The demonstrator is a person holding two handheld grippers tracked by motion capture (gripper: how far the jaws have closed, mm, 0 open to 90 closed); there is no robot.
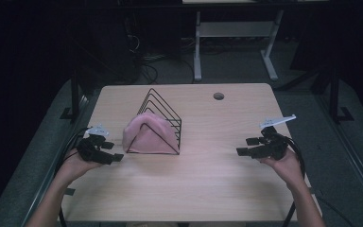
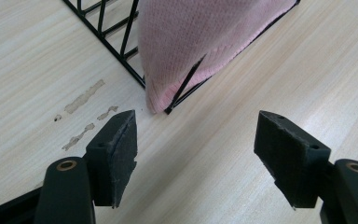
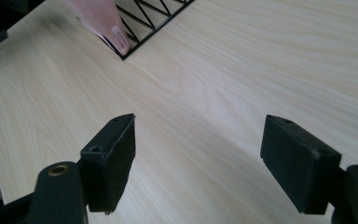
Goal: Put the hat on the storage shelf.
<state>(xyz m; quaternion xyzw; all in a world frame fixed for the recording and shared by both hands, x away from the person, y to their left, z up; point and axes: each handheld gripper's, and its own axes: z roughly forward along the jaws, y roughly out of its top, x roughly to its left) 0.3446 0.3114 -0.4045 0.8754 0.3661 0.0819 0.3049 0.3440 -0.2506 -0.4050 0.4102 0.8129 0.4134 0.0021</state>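
We see the pink cloth (image 1: 144, 135) draped over the black wire rack (image 1: 163, 113) at the table's (image 1: 217, 189) centre-left. Our left gripper (image 1: 116, 156), at its eight o'clock, and right gripper (image 1: 246, 146), at four o'clock, gape wide, grasping nothing.

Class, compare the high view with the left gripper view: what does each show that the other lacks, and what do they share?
High view alone: the person's two hands, the right gripper open, the table's round hole, a white desk frame behind.
Left gripper view alone: pale smears on the wood.
Both: the pink knitted cloth draped over the black wire rack, the wooden table, and the left gripper, open.
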